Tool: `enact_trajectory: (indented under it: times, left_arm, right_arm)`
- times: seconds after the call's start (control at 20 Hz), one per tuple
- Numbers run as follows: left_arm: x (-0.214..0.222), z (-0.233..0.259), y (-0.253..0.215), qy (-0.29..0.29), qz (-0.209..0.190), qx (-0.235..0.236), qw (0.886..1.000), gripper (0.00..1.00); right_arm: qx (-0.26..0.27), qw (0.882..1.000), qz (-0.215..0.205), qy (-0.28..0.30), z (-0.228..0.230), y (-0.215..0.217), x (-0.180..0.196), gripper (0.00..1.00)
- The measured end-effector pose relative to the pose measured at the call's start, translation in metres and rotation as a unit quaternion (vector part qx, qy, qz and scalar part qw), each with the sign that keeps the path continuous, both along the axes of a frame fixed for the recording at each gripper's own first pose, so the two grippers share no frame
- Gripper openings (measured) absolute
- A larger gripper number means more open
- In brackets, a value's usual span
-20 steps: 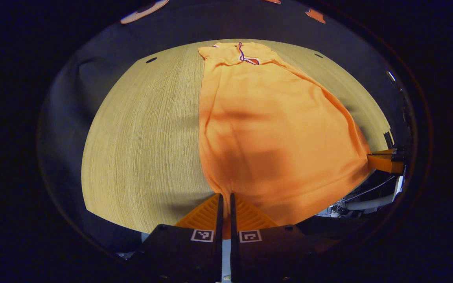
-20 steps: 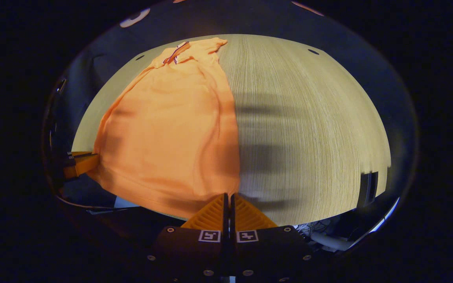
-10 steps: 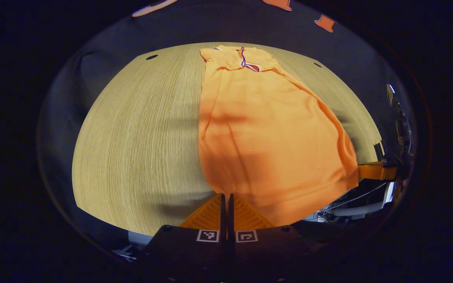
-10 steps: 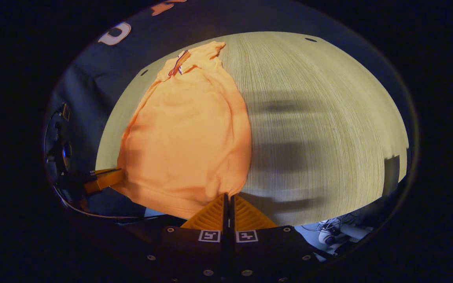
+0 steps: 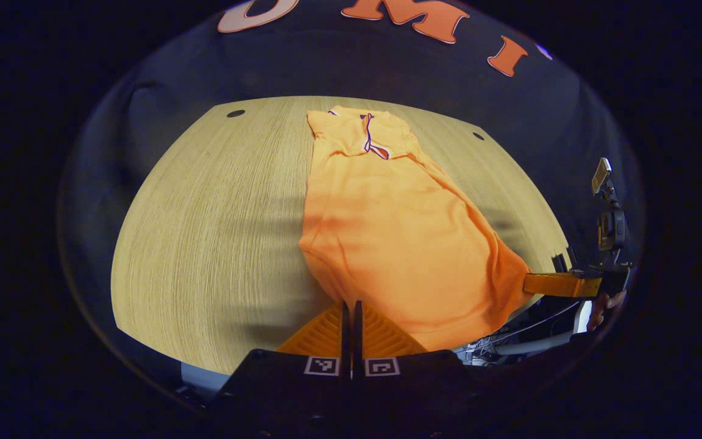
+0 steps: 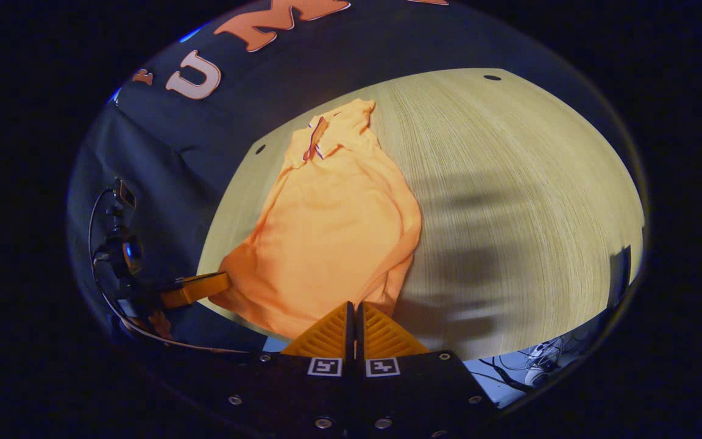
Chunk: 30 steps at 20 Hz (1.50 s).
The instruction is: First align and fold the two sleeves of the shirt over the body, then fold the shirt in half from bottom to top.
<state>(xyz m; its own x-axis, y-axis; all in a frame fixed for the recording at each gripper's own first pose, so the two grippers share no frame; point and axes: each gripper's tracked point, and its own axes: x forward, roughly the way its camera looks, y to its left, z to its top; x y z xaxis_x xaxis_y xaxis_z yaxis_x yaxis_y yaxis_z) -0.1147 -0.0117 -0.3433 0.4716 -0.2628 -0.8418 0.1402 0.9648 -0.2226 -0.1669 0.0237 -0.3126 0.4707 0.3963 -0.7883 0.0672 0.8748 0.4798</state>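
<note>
An orange shirt (image 5: 387, 231) lies on the wooden table (image 5: 205, 231), collar at the far end, sleeves folded in over the body. My left gripper (image 5: 351, 303) is shut on the hem's left corner and holds it above the table. In the right gripper view, my right gripper (image 6: 354, 303) is shut on the hem's other corner of the shirt (image 6: 326, 238), also lifted. Each view shows the other gripper off to the side at its corner of the hem: the right gripper (image 5: 561, 284) and the left gripper (image 6: 195, 288). The lower part of the shirt bulges upward between them.
Wide bare table (image 6: 509, 201) stretches to the right of the shirt in the right gripper view, and to its left in the left gripper view. Small dark holes (image 5: 236, 113) mark the far corners. Cables (image 6: 540, 356) lie below the near table edge.
Both grippers have risen and moved toward the collar with the hem pinched. The shirt's lower part has lifted off the table and bunched up, so it looks shorter now.
</note>
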Motion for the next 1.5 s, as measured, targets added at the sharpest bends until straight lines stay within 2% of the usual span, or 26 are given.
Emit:
enact_trajectory:
  times: [0.3, 0.55, 0.9, 1.05, 1.35, 1.5]
  left_arm:
    - [0.037, 0.031, -0.004, -0.035, 0.004, -0.017, 0.999, 0.01]
    - [0.076, 0.059, -0.002, -0.062, 0.018, -0.03, 0.997, 0.01]
    - [0.132, 0.091, 0.006, -0.097, 0.016, -0.013, 0.995, 0.01]
    - [0.168, 0.103, 0.001, -0.103, 0.017, -0.033, 0.994, 0.01]
    - [0.248, 0.094, 0.003, -0.103, 0.005, -0.043, 0.994, 0.01]
    - [0.278, 0.076, 0.009, -0.106, -0.011, -0.022, 0.994, 0.01]
  right_arm:
    - [0.027, 0.999, 0.0, -0.036, 0.028, -0.003, 0.028, 0.0]
    - [0.026, 0.997, -0.008, -0.076, 0.053, -0.023, 0.07, 0.0]
    - [0.03, 0.993, -0.026, -0.115, 0.085, -0.05, 0.124, 0.0]
    - [0.028, 0.991, -0.045, -0.124, 0.092, -0.058, 0.155, 0.0]
    - [0.016, 0.989, -0.063, -0.13, 0.1, -0.06, 0.23, 0.0]
    - [0.005, 0.99, -0.062, -0.124, 0.094, -0.056, 0.269, 0.0]
